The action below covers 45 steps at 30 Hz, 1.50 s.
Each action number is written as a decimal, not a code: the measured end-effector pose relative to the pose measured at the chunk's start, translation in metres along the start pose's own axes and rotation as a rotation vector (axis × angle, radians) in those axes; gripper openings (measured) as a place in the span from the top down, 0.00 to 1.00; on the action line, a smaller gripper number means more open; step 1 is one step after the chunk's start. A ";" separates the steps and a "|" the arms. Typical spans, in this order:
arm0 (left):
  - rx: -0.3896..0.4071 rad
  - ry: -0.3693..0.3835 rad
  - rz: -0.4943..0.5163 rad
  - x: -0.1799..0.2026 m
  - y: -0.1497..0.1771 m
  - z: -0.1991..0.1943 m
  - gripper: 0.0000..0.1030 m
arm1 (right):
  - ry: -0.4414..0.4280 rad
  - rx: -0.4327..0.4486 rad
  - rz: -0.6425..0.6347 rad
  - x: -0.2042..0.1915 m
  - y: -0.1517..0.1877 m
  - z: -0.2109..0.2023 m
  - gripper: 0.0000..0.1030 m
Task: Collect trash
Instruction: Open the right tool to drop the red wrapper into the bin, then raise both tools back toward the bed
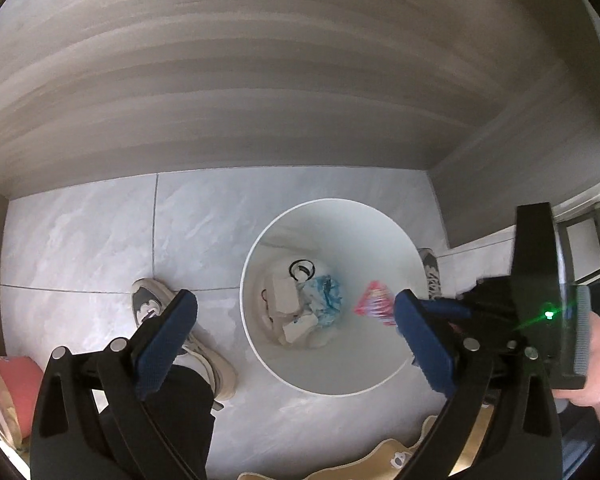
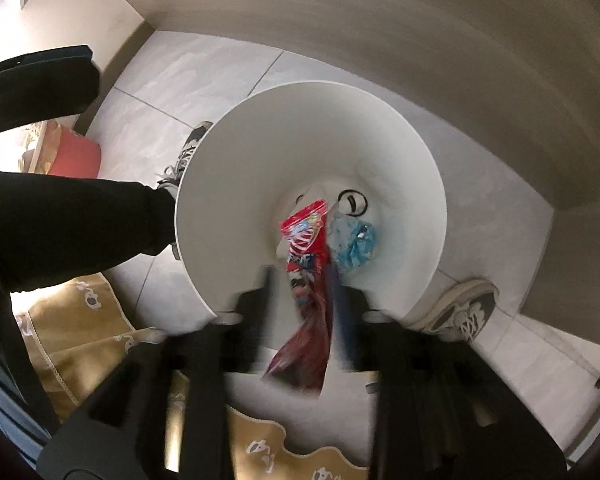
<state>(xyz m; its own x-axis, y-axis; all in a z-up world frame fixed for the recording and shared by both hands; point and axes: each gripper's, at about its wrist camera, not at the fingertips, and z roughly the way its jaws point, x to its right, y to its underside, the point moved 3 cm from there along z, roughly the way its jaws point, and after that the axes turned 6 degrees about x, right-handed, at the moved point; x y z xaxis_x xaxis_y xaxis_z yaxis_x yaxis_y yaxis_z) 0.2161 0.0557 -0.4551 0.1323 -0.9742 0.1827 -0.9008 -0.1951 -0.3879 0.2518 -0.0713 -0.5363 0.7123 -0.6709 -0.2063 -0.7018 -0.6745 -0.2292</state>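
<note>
Pointing steeply down over round white plastic bin (image 1: 380,376), left gripper (image 1: 292,330) spread wide, empty, right gripper (image 2: 302,300) blurred lower centre, jaws parted, red crinkled snack wrapper (image 2: 306,248) between them.

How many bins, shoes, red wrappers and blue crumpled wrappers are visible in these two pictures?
White bin: 1
Shoes: 2
Red wrapper: 1
Blue crumpled wrapper: 1
Total: 5
</note>
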 end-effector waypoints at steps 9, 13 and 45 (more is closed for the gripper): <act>0.044 0.018 0.049 0.013 0.003 -0.032 0.06 | 0.076 0.082 0.036 0.008 0.003 -0.039 0.15; 0.080 0.015 0.052 0.014 0.010 -0.059 0.06 | 0.109 0.127 -0.002 -0.006 0.008 -0.067 0.11; 0.573 0.038 0.226 0.122 -0.075 -0.352 0.06 | 0.209 0.870 -0.078 -0.066 -0.026 -0.501 0.05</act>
<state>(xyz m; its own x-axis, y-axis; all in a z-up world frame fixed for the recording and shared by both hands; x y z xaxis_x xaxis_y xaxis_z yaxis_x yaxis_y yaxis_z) 0.1539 -0.0088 -0.0857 -0.0604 -0.9959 0.0678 -0.5382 -0.0247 -0.8424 0.2157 -0.1641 -0.0403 0.6809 -0.7323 -0.0023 -0.3314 -0.3053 -0.8927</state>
